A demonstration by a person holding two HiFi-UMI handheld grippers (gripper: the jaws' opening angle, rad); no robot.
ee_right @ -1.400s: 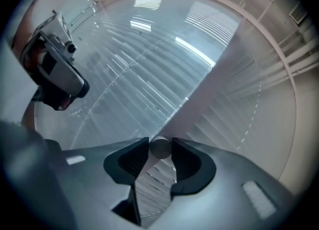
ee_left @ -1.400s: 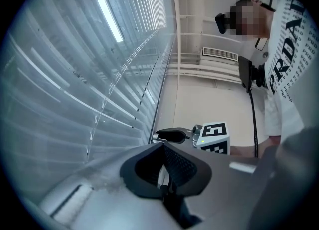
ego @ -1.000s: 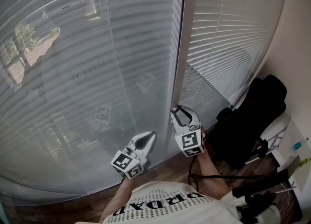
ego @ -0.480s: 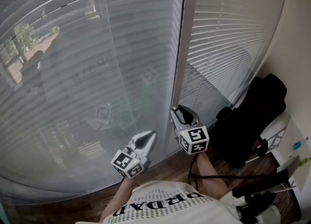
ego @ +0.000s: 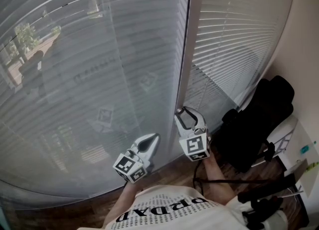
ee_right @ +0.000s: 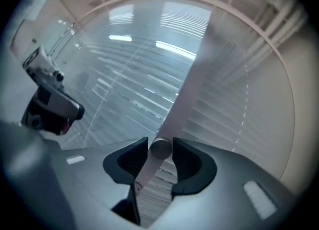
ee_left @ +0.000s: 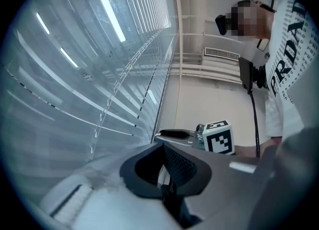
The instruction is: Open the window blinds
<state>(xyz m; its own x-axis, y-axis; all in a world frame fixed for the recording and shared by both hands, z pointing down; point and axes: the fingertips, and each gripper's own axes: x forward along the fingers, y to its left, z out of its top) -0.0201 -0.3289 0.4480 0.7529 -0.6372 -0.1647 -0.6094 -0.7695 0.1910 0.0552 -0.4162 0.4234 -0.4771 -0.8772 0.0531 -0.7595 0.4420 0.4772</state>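
Grey slatted blinds cover the big left pane, and a second set hangs right of the pale window post. My right gripper points level at the foot of that post. In the right gripper view the round end of the blinds' wand sits between its pads, which are opening and barely clear of it. My left gripper hovers lower left, close to the left blinds, shut on nothing; its own view shows the slats and the right gripper's marker cube.
A black chair or bag stands close on the right, against the wall corner. A black cable runs over the wooden floor below the grippers. White desk items sit at the far right edge.
The right gripper's marker cube twisted slightly half a second ago and has come back. The left gripper has stayed where it was. The blinds look the same.
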